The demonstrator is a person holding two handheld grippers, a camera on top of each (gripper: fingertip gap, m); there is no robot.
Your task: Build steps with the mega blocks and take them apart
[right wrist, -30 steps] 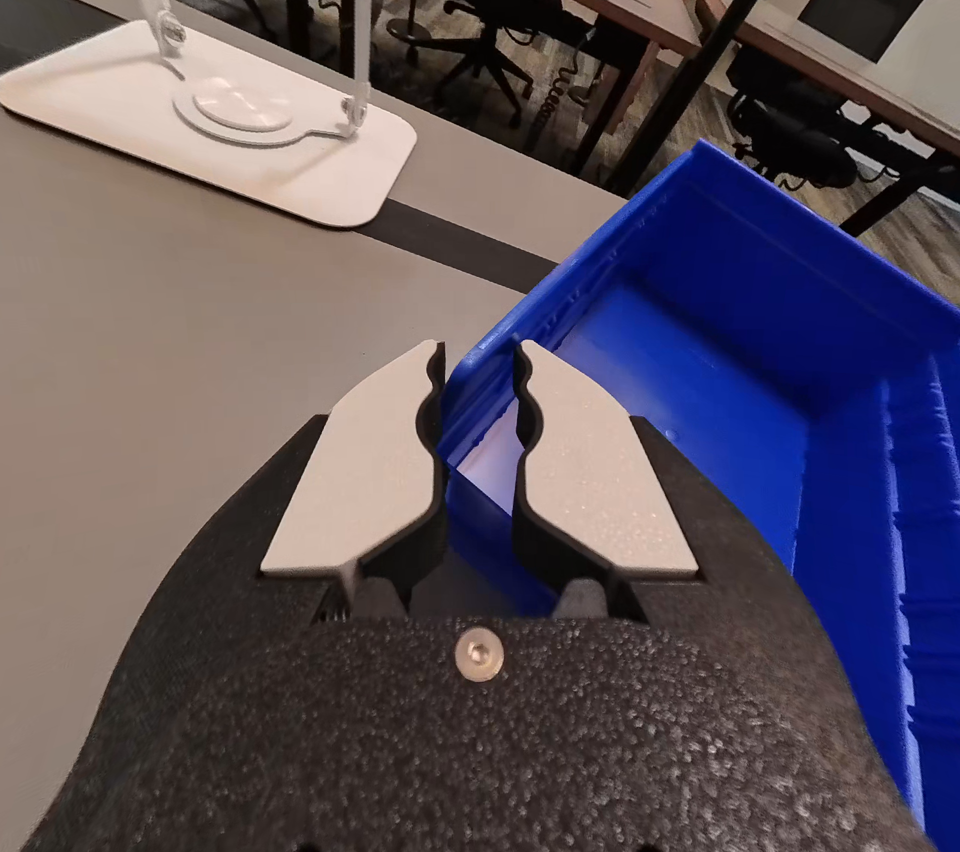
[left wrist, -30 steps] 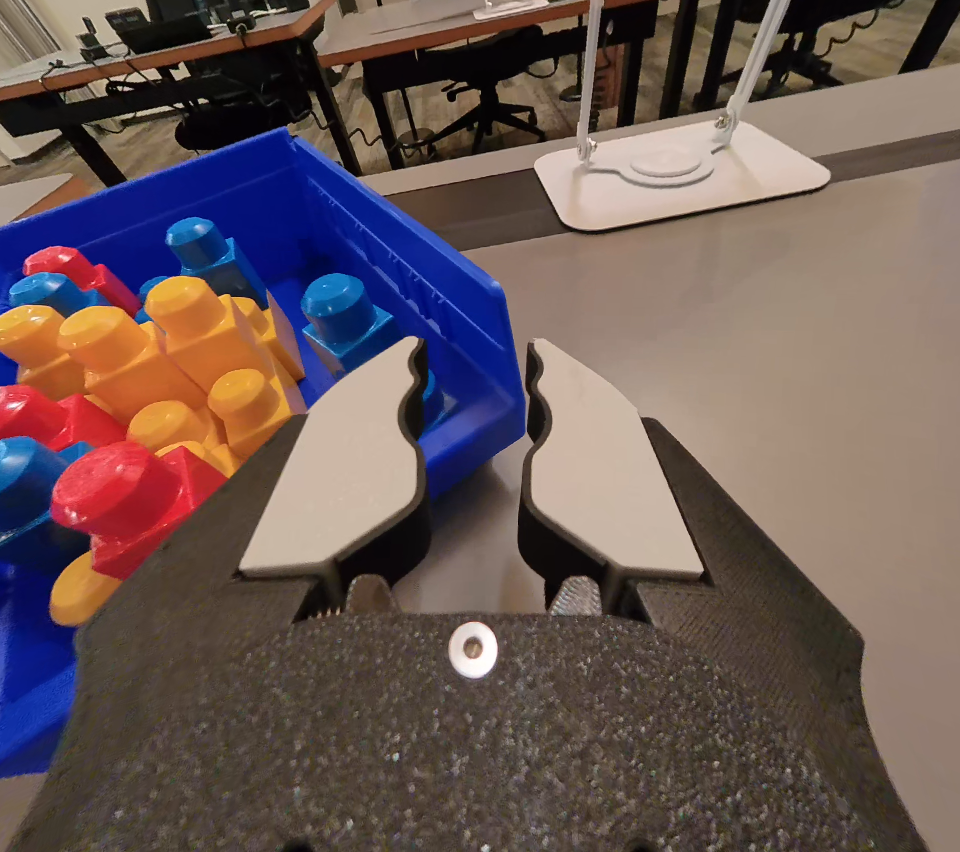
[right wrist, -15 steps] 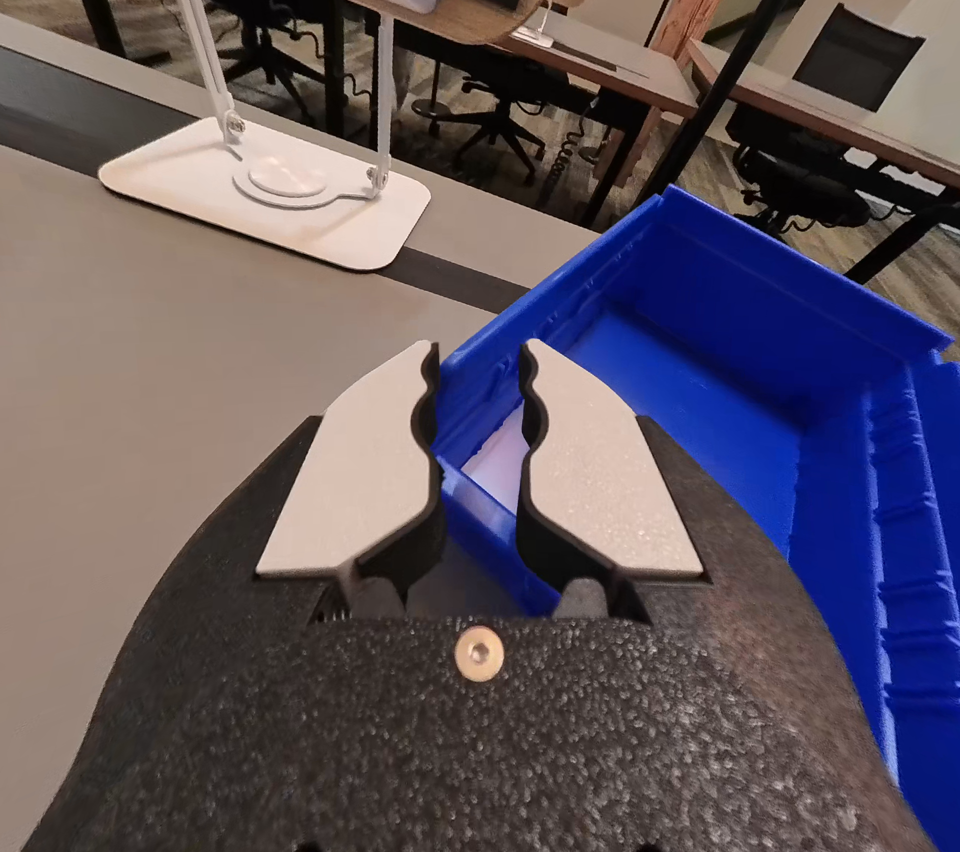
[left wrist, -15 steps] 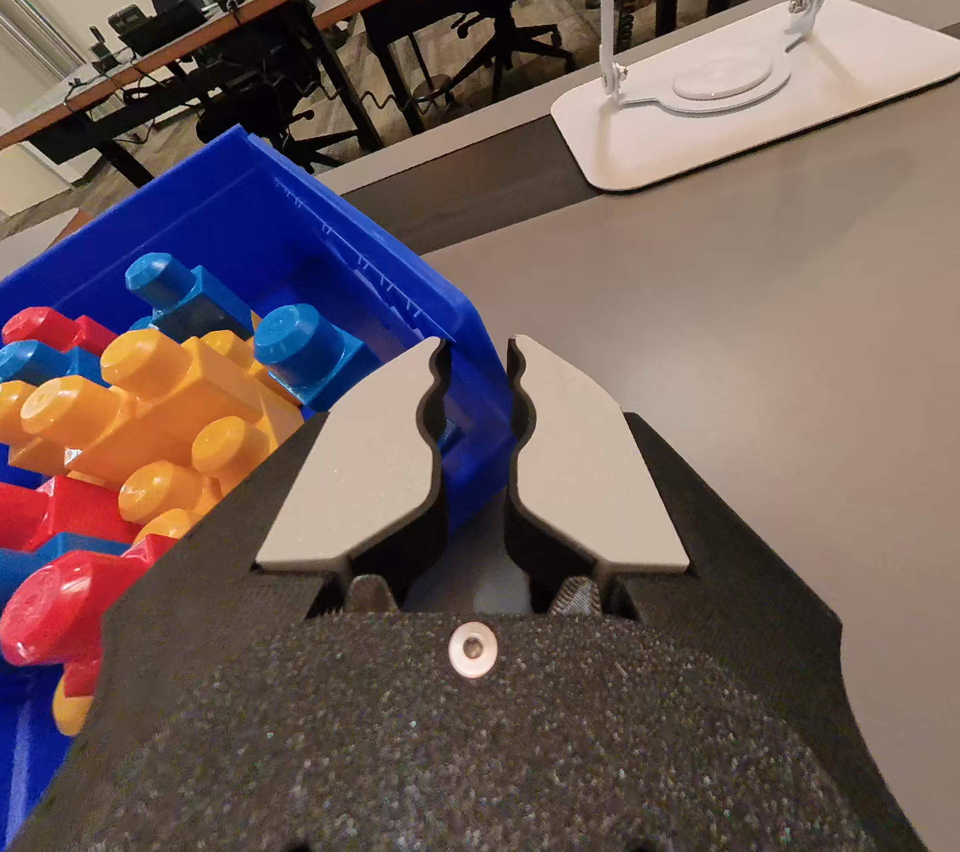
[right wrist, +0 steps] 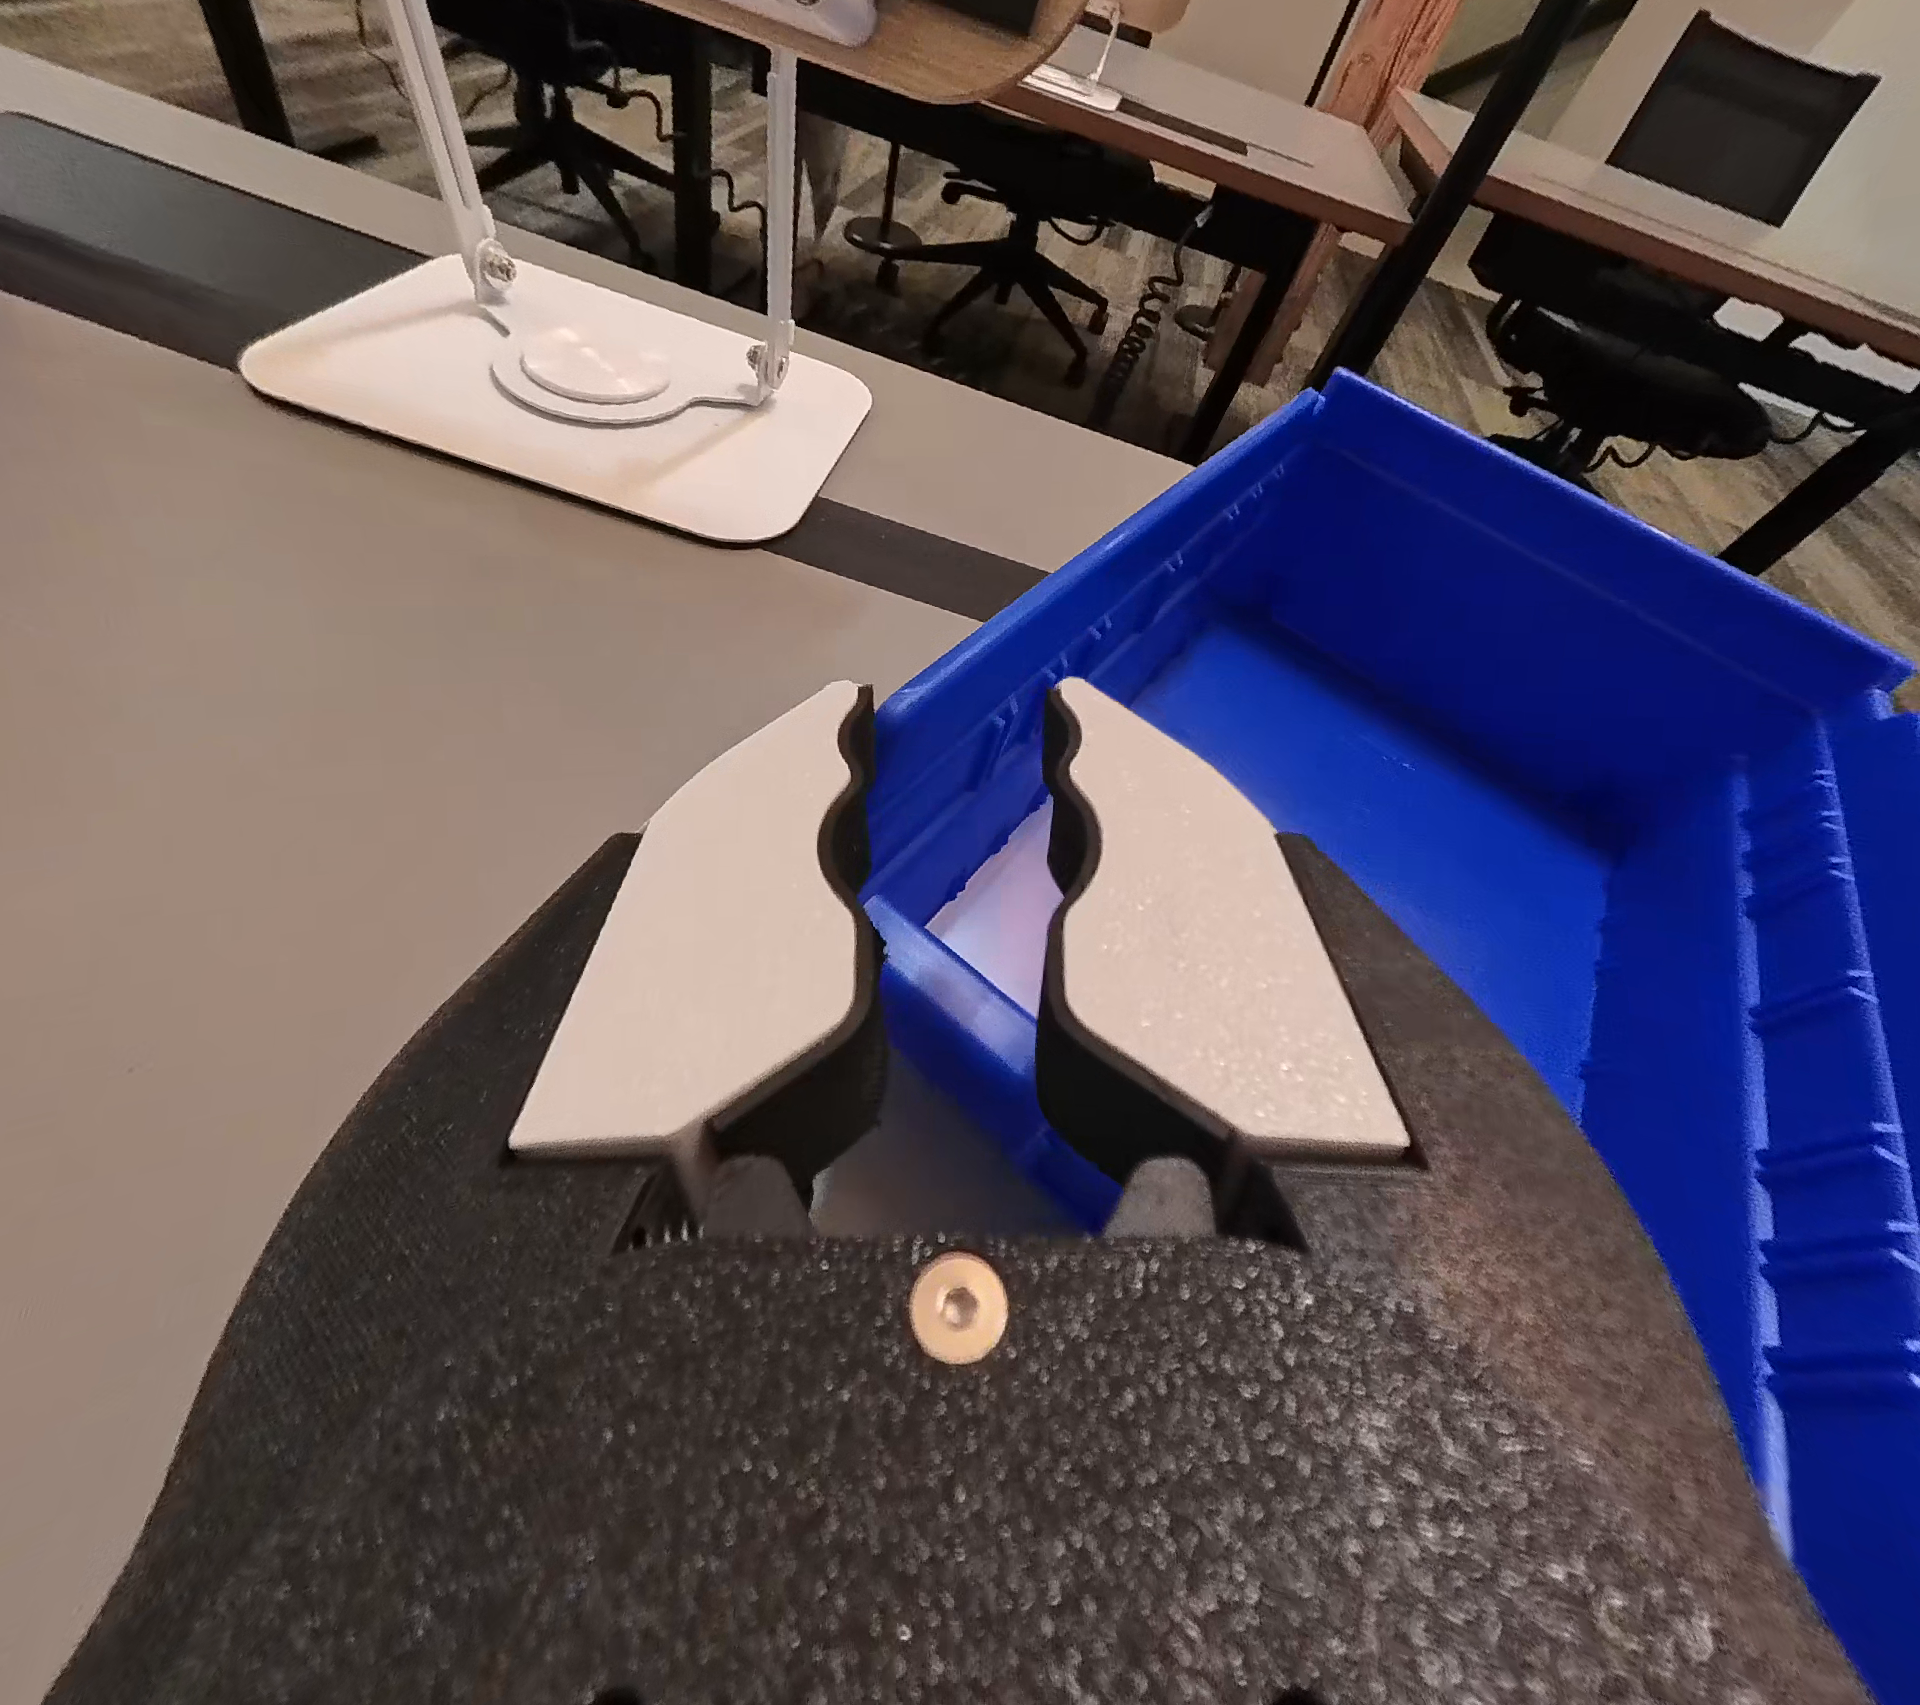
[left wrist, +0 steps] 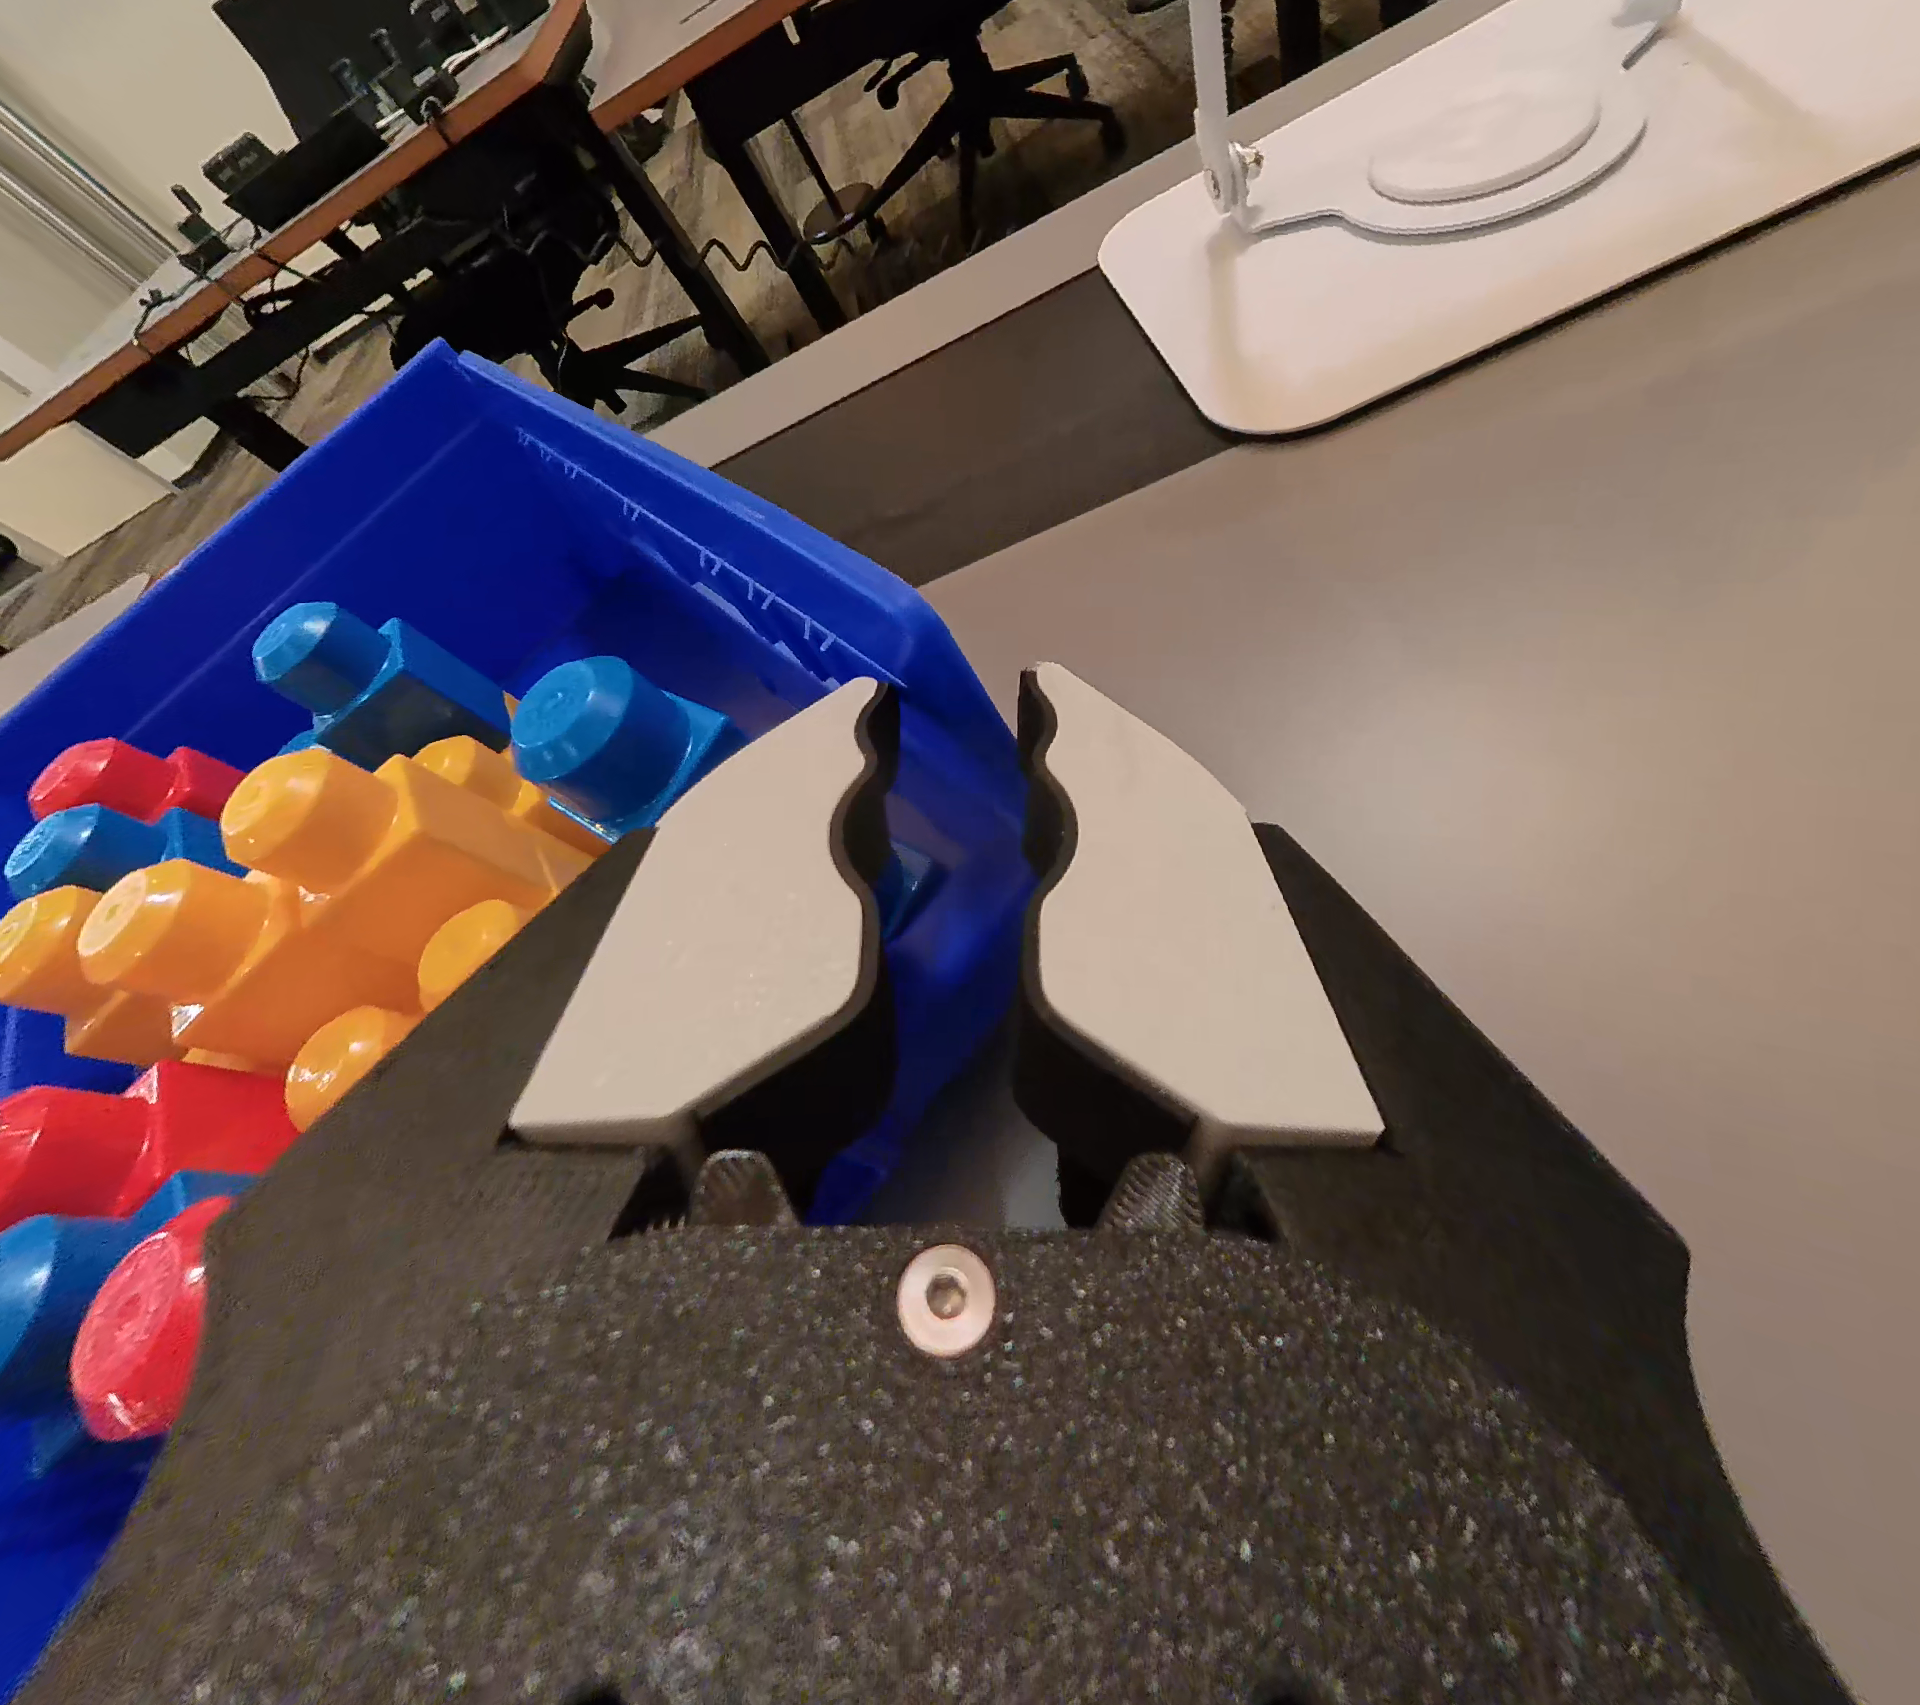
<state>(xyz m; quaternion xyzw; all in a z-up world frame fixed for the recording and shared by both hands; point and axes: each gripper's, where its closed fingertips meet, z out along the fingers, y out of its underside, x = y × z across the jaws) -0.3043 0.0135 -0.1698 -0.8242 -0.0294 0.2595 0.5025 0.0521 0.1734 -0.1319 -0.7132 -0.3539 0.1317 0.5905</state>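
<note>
Two blue bins sit on the grey table (left wrist: 1455,720), one before each gripper. The left gripper (left wrist: 951,699) straddles the near right corner of the left blue bin (left wrist: 665,543), one finger inside the wall and one outside, the fingers closed on that wall with only its width between them. This bin holds the mega blocks in a loose heap: about three orange blocks (left wrist: 343,886) clustered in the middle, at least three light blue blocks (left wrist: 603,736) at the far side and near left, and about three red blocks (left wrist: 94,1146) along the left; the gripper body hides the near part of the pile, so the count is not exact. The right gripper (right wrist: 951,699) likewise straddles the near left corner of the right blue bin (right wrist: 1455,616), clamped on its wall, and no blocks are visible inside it. One white lamp base (right wrist: 561,398) stands on the table's far side between the bins, with two thin arms rising from it. Beyond are desks and black office chairs (left wrist: 966,66).
</note>
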